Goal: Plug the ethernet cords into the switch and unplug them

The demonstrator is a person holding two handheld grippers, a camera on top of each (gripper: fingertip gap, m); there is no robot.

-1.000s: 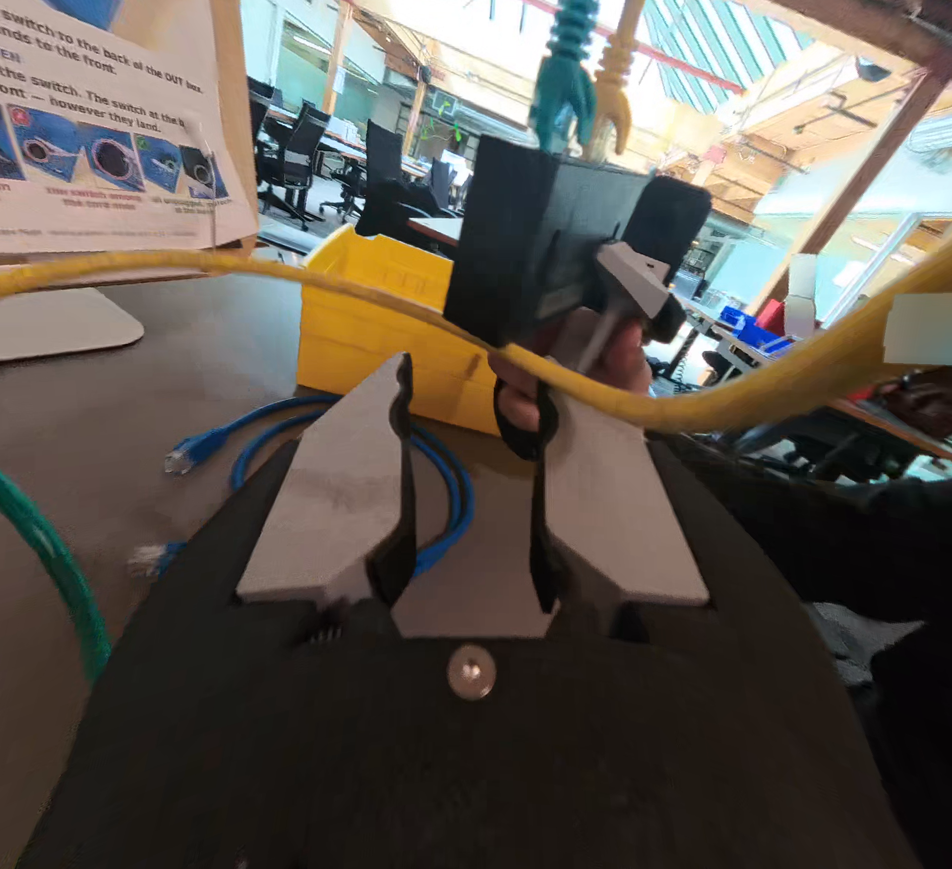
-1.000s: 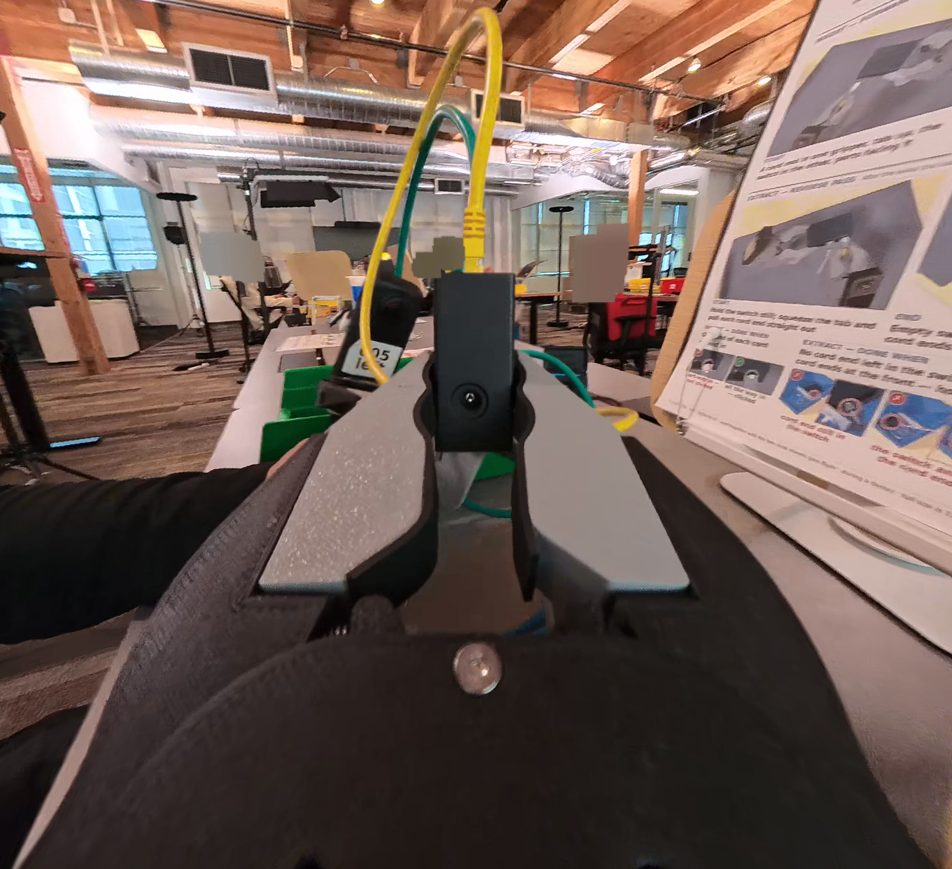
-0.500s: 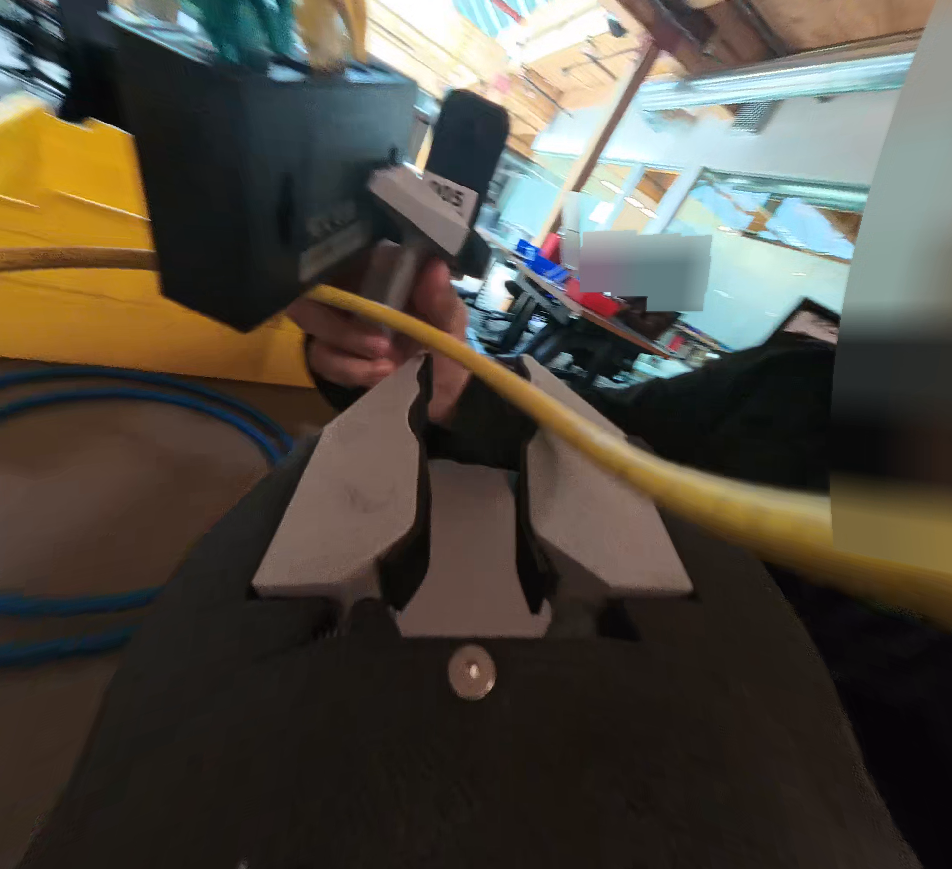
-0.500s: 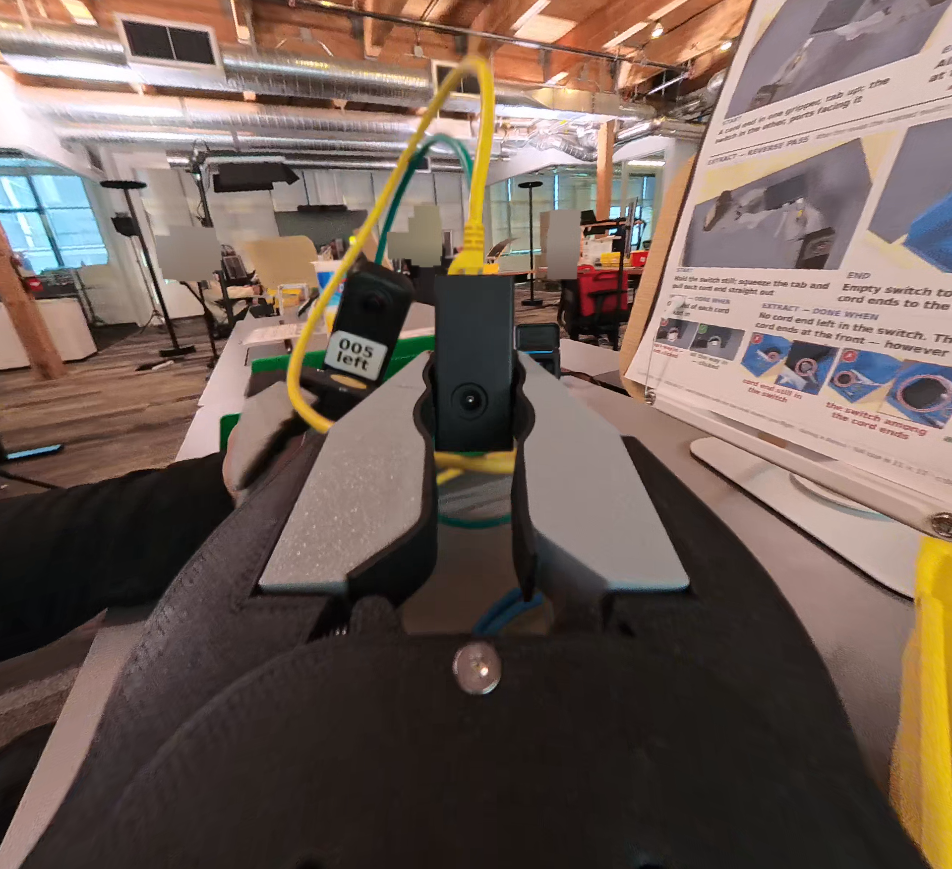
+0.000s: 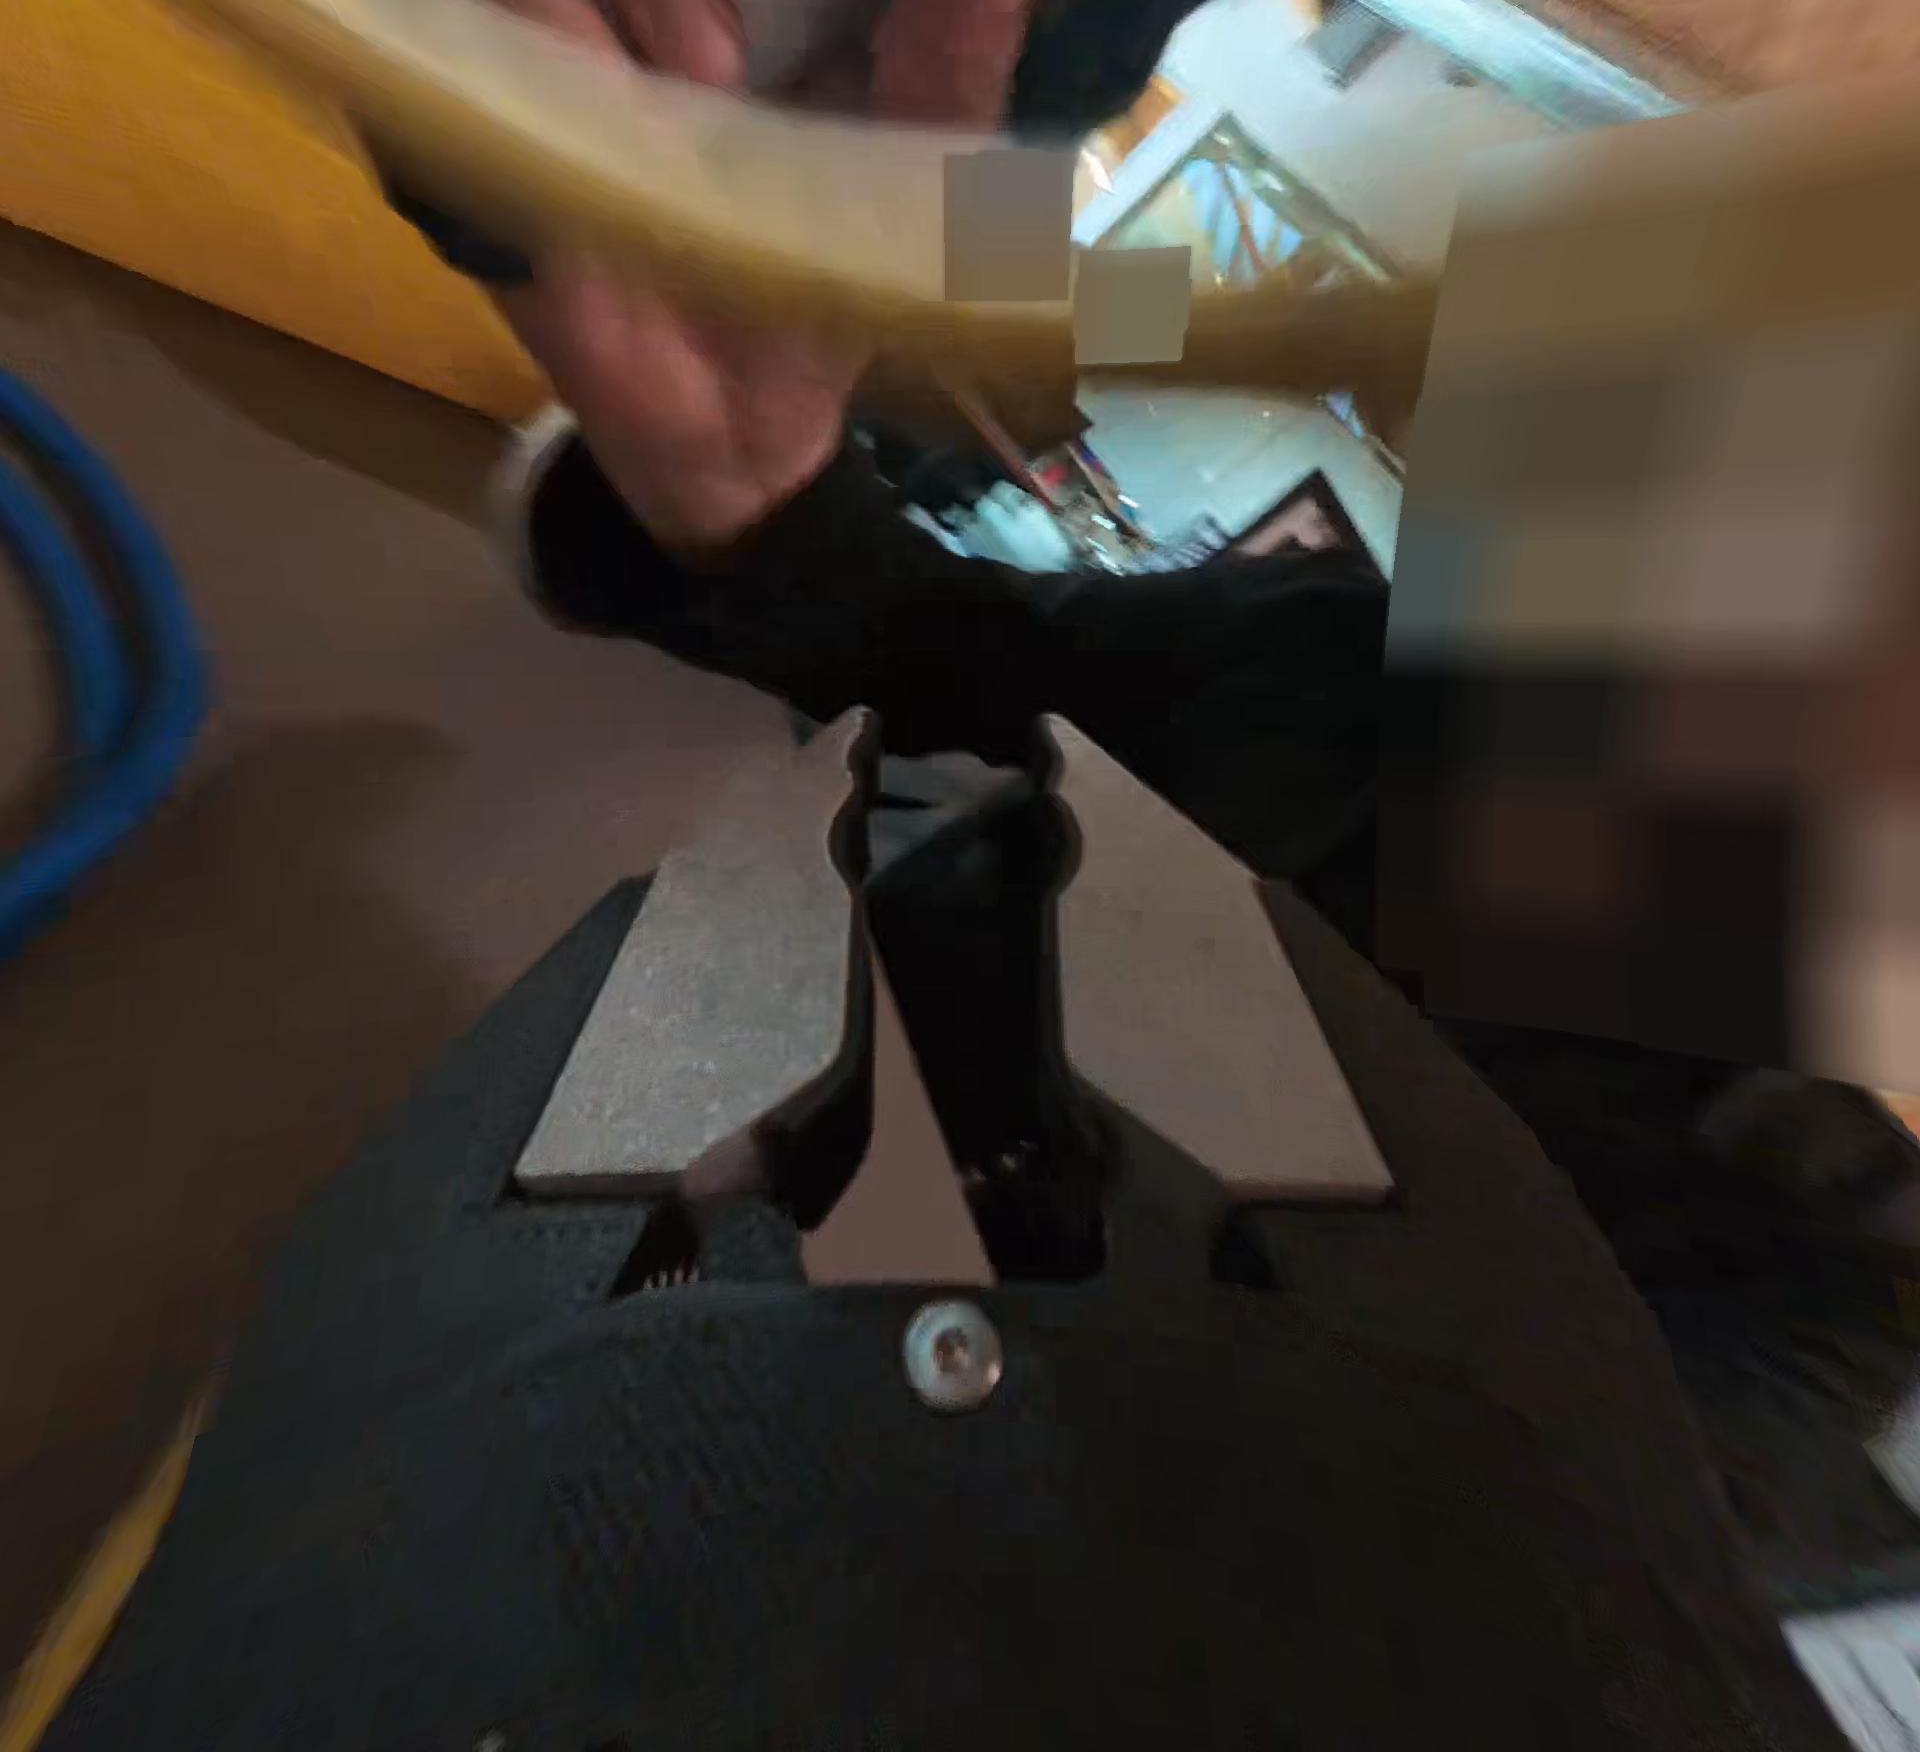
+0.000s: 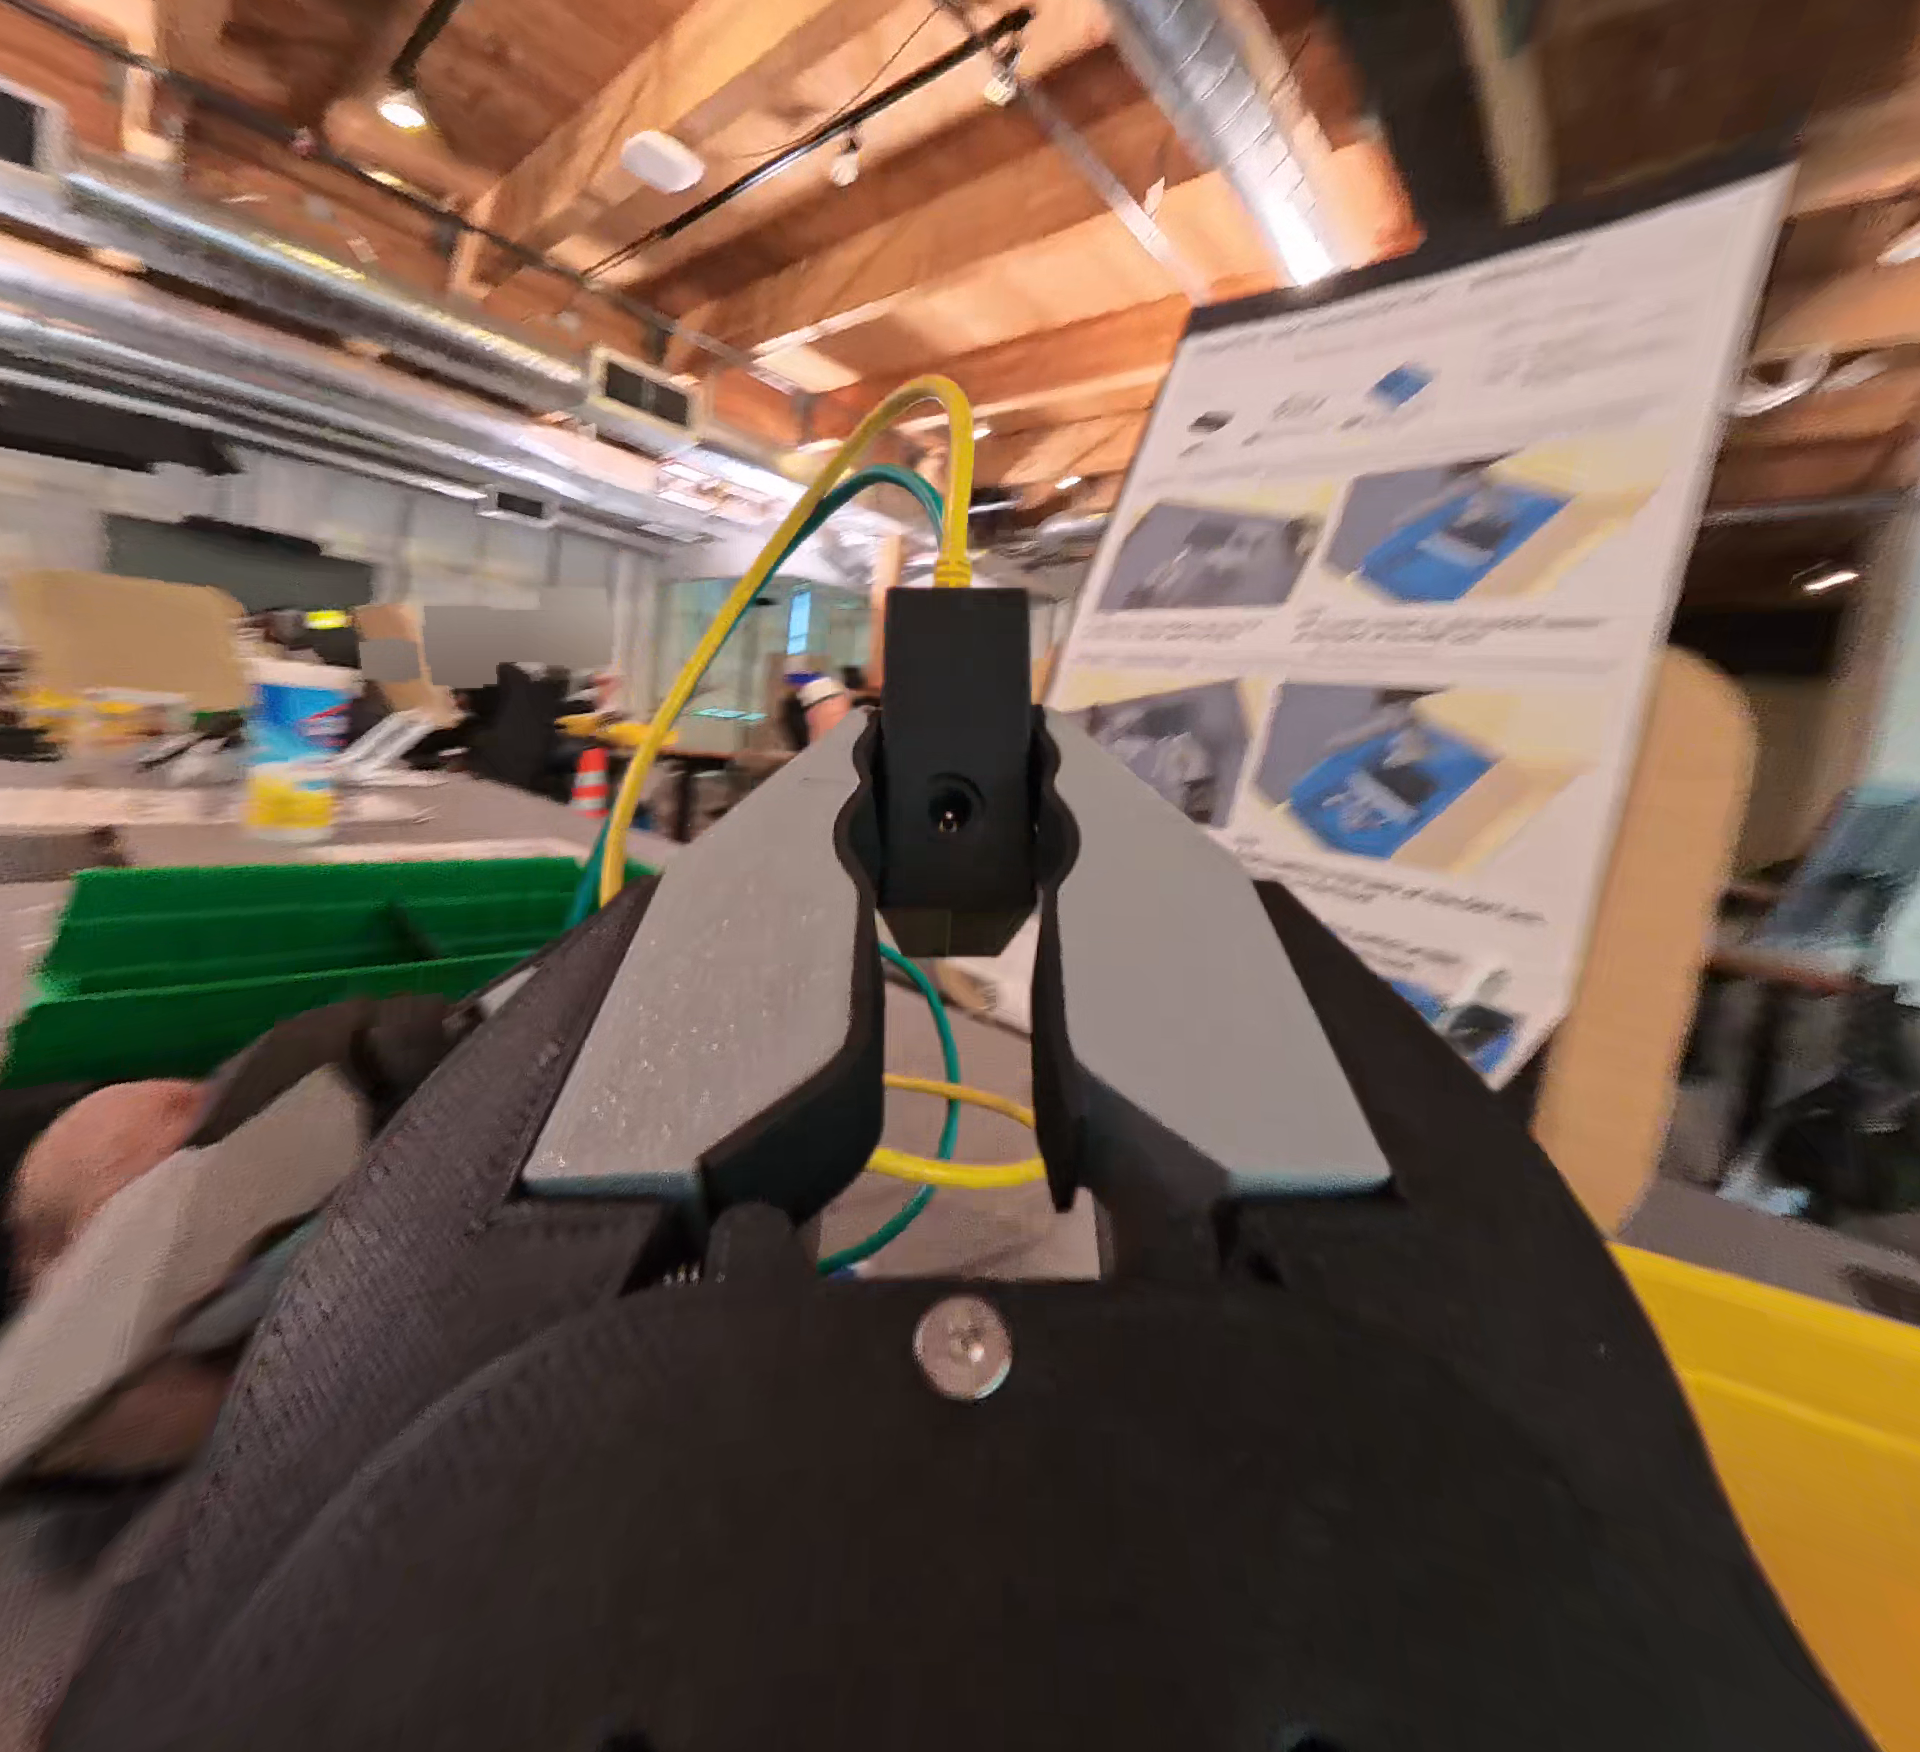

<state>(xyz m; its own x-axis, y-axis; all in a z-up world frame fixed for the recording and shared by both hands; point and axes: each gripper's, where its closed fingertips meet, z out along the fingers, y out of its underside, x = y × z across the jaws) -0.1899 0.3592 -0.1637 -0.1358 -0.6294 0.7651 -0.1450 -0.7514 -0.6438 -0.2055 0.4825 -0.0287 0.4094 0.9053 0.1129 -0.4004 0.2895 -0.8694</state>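
My right gripper (image 6: 954, 736) is shut on the black switch (image 6: 956, 798) and holds it up in the air, power socket facing the camera. A yellow cord (image 6: 727, 642) and a green cord (image 6: 883, 481) are plugged into its top and loop down behind the fingers. In the blurred left wrist view my left gripper (image 5: 951, 736) is empty, with a narrow gap between its fingers. The yellow cord (image 5: 623, 144) crosses above and ahead of it without touching it. A hand (image 5: 707, 414) in a black sleeve is just beyond it. The switch is out of this view.
A blue cord (image 5: 104, 611) lies on the brown table (image 5: 364, 819) at the left, beside a yellow bin (image 5: 156, 144), which also shows at the lower right of the right wrist view (image 6: 1787, 1442). A green bin (image 6: 260, 923) stands at the left. An instruction sheet (image 6: 1403, 663) stands at the right.
The left gripper's jaws have narrowed and it has swung in close under the hand and the yellow cord. The right gripper has tilted up and turned with the switch still in it.
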